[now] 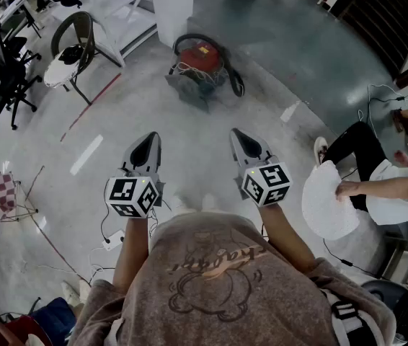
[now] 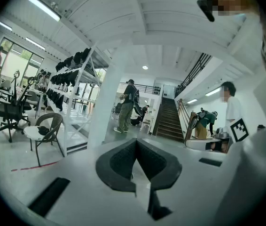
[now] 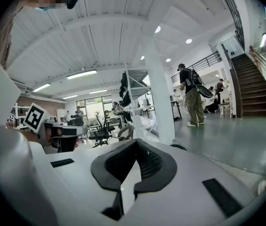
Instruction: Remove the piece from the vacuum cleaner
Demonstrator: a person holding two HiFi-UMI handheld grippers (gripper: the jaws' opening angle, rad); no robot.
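Note:
A red vacuum cleaner [image 1: 202, 58] with a black hose looped round it stands on the concrete floor, straight ahead at the foot of a white pillar. I hold both grippers level in front of my body, well short of it. The left gripper [image 1: 148, 137] is shut with nothing between its jaws, and so is the right gripper [image 1: 238, 134]. The left gripper view shows its dark pads [image 2: 119, 166] meeting at a point with only the hall behind. In the right gripper view the pads [image 3: 156, 166] are likewise closed and empty. The vacuum cleaner appears in neither gripper view.
The white pillar [image 1: 171, 6] rises just behind the vacuum cleaner. A wicker chair [image 1: 74, 42] and a black office chair [image 1: 6, 78] stand at the left. A seated person [image 1: 384, 189] holding a white sheet is close at my right. A power strip [image 1: 112, 241] lies by my left foot.

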